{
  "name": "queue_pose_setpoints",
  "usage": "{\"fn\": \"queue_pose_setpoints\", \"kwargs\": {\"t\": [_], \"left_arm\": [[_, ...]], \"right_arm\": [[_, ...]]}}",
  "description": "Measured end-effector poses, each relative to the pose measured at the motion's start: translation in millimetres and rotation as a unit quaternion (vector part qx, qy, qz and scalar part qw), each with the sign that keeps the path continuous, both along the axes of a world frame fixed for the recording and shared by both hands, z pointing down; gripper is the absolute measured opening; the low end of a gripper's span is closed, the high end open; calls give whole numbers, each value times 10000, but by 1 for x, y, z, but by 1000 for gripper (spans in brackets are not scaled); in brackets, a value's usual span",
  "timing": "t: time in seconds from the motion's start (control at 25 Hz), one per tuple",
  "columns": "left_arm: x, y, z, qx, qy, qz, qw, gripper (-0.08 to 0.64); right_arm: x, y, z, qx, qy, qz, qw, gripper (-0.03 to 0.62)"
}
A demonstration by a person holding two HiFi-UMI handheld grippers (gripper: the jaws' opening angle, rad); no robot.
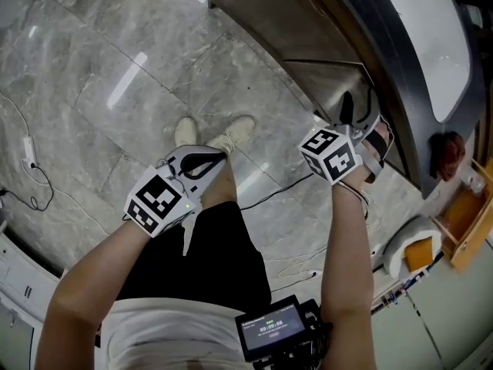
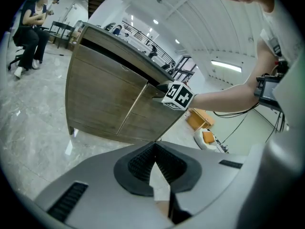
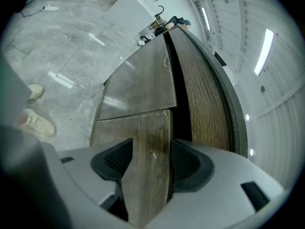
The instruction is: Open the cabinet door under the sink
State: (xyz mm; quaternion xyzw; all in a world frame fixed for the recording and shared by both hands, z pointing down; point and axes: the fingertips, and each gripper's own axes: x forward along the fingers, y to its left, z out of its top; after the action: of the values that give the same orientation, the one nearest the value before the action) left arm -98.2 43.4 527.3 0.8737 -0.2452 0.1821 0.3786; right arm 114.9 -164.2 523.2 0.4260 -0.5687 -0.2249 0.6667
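Observation:
The wood-grain cabinet [image 2: 107,97] stands under a dark counter with a white sink [image 1: 439,45]. My right gripper [image 3: 151,163] is shut on the top edge of the right-hand cabinet door [image 3: 147,137]. That door [image 1: 327,83] stands ajar, with a dark gap [image 3: 181,104] behind it, while the neighbouring door [image 3: 140,80] lies flush. In the head view the right gripper [image 1: 360,126] is at the cabinet front. My left gripper [image 1: 204,160] hangs over the floor, away from the cabinet. Its jaws [image 2: 155,168] are shut with nothing between them.
The person's shoes [image 1: 231,133] stand on the grey marble floor in front of the cabinet. Cables [image 1: 266,197] trail across the floor. An orange wooden box [image 1: 462,222] and a white round object [image 1: 408,249] sit right of the cabinet. A seated person [image 2: 31,27] is far off.

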Motion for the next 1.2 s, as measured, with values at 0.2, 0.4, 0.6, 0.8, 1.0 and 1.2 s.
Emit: {"fn": "queue_pose_setpoints", "kwargs": {"t": [0.2, 0.4, 0.6, 0.8, 1.0, 1.2], "left_arm": [[-4, -7, 0, -10, -15, -70, 10000, 8], [0, -13, -3, 44, -23, -52, 10000, 9], [10, -25, -5, 179, -71, 28, 9998, 9], [20, -70, -11, 558, -86, -1, 9984, 9], [57, -127, -26, 1216, 64, 281, 9922, 9], [104, -181, -34, 1734, 56, 801, 9816, 16]], "right_arm": [[2, 4, -1, -115, 54, -196, 9997, 244], [1, 8, -2, -151, 25, -226, 9996, 242], [5, 9, -3, -195, 69, -326, 9993, 242], [1, 13, -5, -247, 77, -380, 9989, 235], [4, 12, -6, -300, 96, -435, 9986, 227], [1, 13, -6, -295, -28, -429, 9986, 223]]}}
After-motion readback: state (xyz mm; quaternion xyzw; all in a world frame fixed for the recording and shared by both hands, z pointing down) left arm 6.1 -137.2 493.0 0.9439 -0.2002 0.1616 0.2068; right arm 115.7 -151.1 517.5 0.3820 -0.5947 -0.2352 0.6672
